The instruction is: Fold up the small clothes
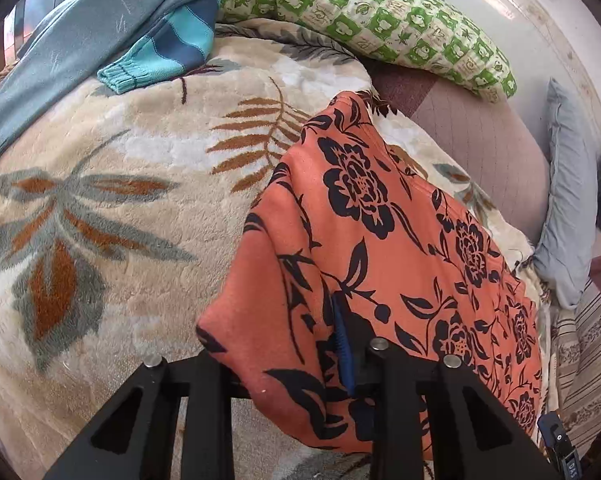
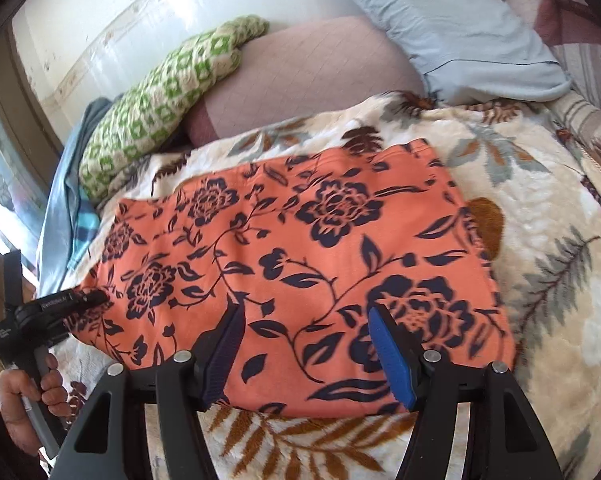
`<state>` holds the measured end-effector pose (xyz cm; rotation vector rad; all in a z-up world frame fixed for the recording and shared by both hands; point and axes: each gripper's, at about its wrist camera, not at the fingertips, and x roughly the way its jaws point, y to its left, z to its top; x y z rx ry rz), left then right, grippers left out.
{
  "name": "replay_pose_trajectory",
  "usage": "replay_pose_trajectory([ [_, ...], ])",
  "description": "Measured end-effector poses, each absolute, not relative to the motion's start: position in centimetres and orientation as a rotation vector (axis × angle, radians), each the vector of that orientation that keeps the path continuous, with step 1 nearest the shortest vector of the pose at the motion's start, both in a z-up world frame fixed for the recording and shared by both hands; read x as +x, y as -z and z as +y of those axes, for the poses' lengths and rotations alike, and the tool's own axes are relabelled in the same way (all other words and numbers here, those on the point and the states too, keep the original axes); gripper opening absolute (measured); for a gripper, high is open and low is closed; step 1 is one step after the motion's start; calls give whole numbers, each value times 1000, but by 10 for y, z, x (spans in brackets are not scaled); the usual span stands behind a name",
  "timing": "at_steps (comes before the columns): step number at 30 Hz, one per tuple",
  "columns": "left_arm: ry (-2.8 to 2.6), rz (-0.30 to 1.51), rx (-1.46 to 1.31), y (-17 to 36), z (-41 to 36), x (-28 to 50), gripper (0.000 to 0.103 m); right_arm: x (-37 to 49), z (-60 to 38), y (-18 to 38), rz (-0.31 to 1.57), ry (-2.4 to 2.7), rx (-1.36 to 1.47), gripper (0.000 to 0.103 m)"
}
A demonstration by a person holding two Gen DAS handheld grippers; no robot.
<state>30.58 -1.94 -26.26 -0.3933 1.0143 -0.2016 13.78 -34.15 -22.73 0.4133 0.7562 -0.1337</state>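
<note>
Left gripper [image 1: 340, 360]: fingers closed down on a raised fold of the orange floral garment [image 1: 380, 220]; cloth drapes over and hides one finger, only the blue ribbed pad of the other showing. The hold at the near left edge probably serves to lift that side for folding.

Right gripper [image 2: 308, 344]: fingers spread wide, holding nothing, poised just over the garment's near edge, likely to pin or take a second corner.

Garment [image 2: 300, 248]: thin, soft knit, orange with dark navy flowers and vines; lies mostly flat in a rough rectangle on the bed.

Blanket [image 2: 540, 280]: thick cream plush, leaf pattern in rust and grey, beneath the garment.

Blue sweater [image 1: 80, 40]: fine knit, striped ribbed cuff, well apart.

Green-checked pillow [image 1: 380, 16]: quilted, beyond the blanket.
</note>
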Motion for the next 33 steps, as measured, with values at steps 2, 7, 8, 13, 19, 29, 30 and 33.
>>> replay_pose_trajectory([
  [2, 207, 999, -379, 258, -22, 301, 24, 118, -360, 219, 710, 164, 470, 68],
  [7, 236, 928, -384, 234, -22, 278, 22, 80, -401, 213, 658, 206, 619, 68],
  [8, 241, 922, -391, 231, -21, 273, 22, 75, -407, 214, 655, 213, 641, 68],
  [13, 239, 923, -440, 226, -14, 255, 22, 56, -423, 232, 671, 234, 750, 68],
  [19, 238, 895, -444, 218, -9, 232, 21, 45, -433, 259, 705, 202, 902, 68],
  [29, 233, 920, -522, 231, 14, 198, 20, 36, -424, 264, 710, 144, 924, 68],
  [30, 233, 927, -536, 234, 16, 200, 20, 35, -424, 264, 701, 131, 938, 68],
  [33, 220, 956, -564, 245, 21, 207, 20, 32, -428, 262, 681, 87, 972, 68],
])
